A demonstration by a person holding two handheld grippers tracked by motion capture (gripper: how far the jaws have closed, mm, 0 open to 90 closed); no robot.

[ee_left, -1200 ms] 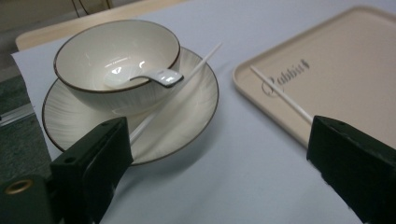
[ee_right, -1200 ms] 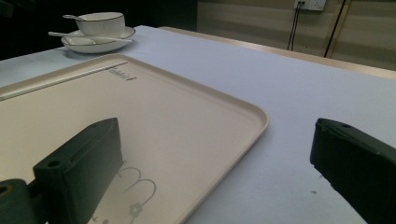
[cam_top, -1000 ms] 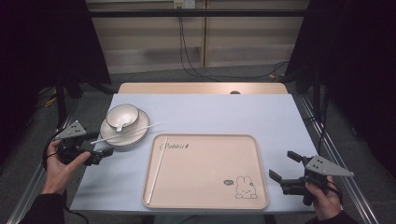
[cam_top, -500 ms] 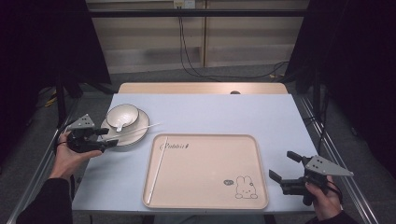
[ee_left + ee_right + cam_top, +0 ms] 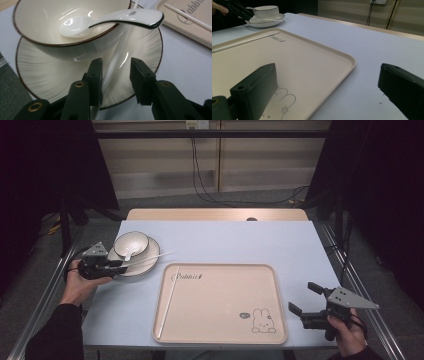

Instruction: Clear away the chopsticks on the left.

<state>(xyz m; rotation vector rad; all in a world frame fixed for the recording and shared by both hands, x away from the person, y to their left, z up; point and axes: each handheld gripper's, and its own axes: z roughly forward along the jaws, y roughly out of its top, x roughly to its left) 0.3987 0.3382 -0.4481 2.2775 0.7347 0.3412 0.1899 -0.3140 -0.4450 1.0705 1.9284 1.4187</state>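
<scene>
Straddling a white chopstick on the plate, left tool just closing, not yet gripping; right tool open

Wearing dark sleeves down to both wrists. Carrying black grippers, left gripper and right gripper, each topped with a grey three-cornered plate, showing blocky black jaws with brass-ringed screw holes.

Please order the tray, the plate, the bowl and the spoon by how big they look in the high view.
Largest to smallest:
1. tray
2. plate
3. bowl
4. spoon
All stand at a similar distance from the camera, so the order seems reliable.
</scene>
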